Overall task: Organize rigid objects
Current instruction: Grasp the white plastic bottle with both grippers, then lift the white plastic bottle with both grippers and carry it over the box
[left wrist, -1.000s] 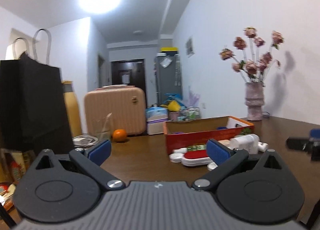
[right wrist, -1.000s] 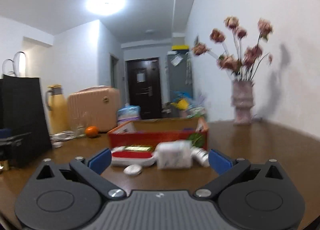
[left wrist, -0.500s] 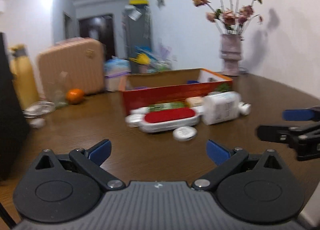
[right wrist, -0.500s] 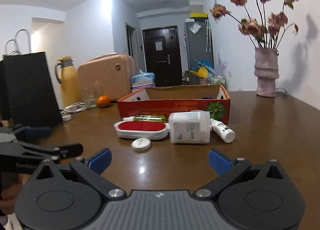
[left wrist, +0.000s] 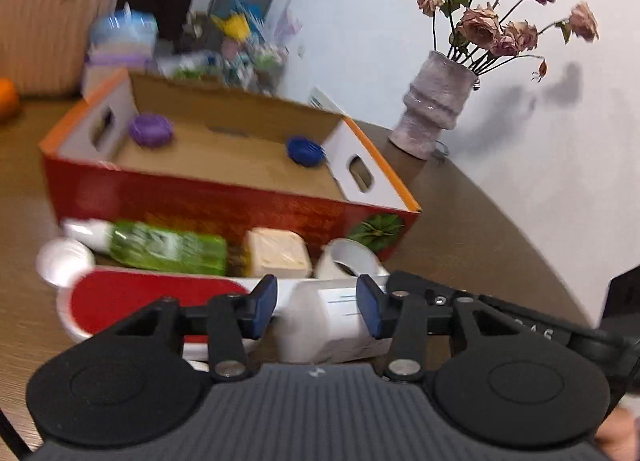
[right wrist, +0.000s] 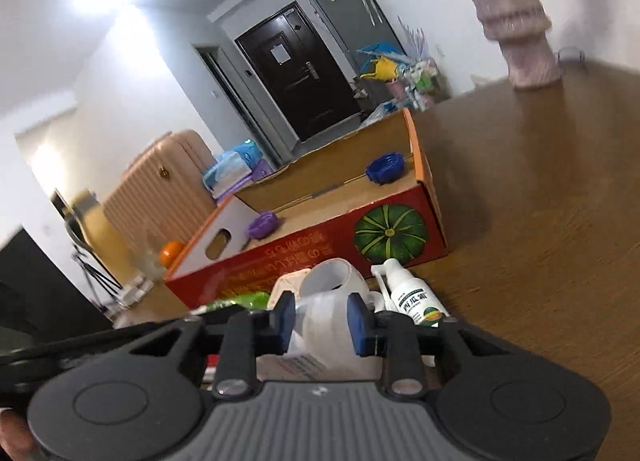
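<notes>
A red and orange cardboard box (left wrist: 224, 205) (right wrist: 316, 257) stands on the brown table with a purple lid (left wrist: 151, 129) and a blue lid (left wrist: 305, 149) inside. In front of it lie a green tube (left wrist: 160, 247), a beige soap bar (left wrist: 278, 253), a tape roll (left wrist: 348, 259), a red-topped white case (left wrist: 132, 301) and a white bottle (left wrist: 336, 321). My left gripper (left wrist: 316, 311) has its pads on both sides of the white bottle. My right gripper (right wrist: 322, 325) has its pads on both sides of the same white bottle (right wrist: 316, 325). A small spray bottle (right wrist: 412, 297) lies to the right.
A vase of dried roses (left wrist: 436, 101) stands on the table behind the box to the right. A pink suitcase (right wrist: 156, 185) and an orange (right wrist: 171, 251) are at the back left. A white round lid (left wrist: 64, 261) lies left of the case.
Both grippers have moved forward and down to the objects in front of the box, and their jaws have narrowed from wide open to around the white bottle.
</notes>
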